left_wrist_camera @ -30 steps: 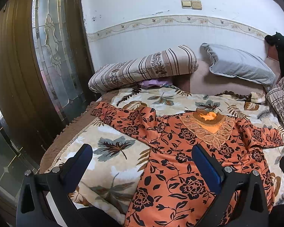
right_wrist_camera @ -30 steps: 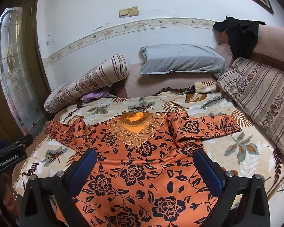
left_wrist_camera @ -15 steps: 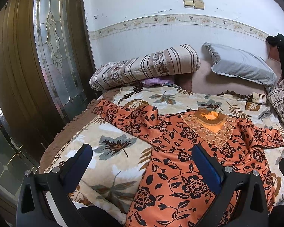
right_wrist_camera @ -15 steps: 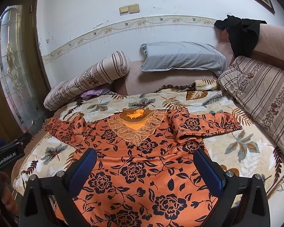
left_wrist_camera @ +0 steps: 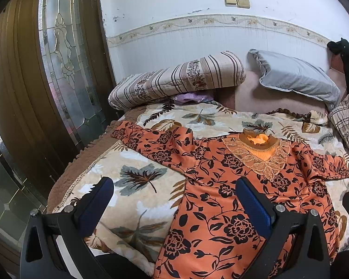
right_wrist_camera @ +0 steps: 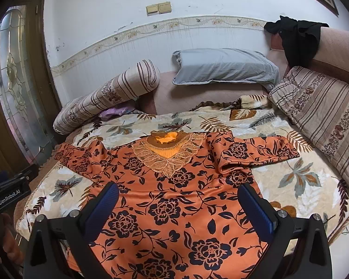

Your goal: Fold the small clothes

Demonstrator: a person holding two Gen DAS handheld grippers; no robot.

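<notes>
An orange top with black flowers point(left_wrist_camera: 221, 200) point(right_wrist_camera: 169, 200) lies spread flat on the leaf-patterned bedspread point(left_wrist_camera: 137, 186) point(right_wrist_camera: 302, 186), its lace collar point(right_wrist_camera: 169, 153) toward the pillows. Its left sleeve point(left_wrist_camera: 151, 141) stretches out to the bed's left edge. The right sleeve point(right_wrist_camera: 251, 151) is doubled over near the shoulder. My left gripper point(left_wrist_camera: 174, 197) hangs open above the top's left side and the bare bedspread. My right gripper point(right_wrist_camera: 178, 204) hangs open over the top's lower body. Neither holds anything. The left gripper's body point(right_wrist_camera: 7, 193) shows at the left edge of the right wrist view.
A striped bolster point(left_wrist_camera: 174, 81) point(right_wrist_camera: 109, 93) and a grey pillow point(left_wrist_camera: 295, 76) point(right_wrist_camera: 223, 66) lean on the back wall. A striped cushion point(right_wrist_camera: 321, 111) lines the right side, with a black garment point(right_wrist_camera: 295, 39) draped above it. A wooden glass-panelled door point(left_wrist_camera: 65, 69) stands left of the bed.
Both views have drifted slightly, the garment sitting a little lower and farther left in the frames. The grippers stay open and the top lies unmoved.
</notes>
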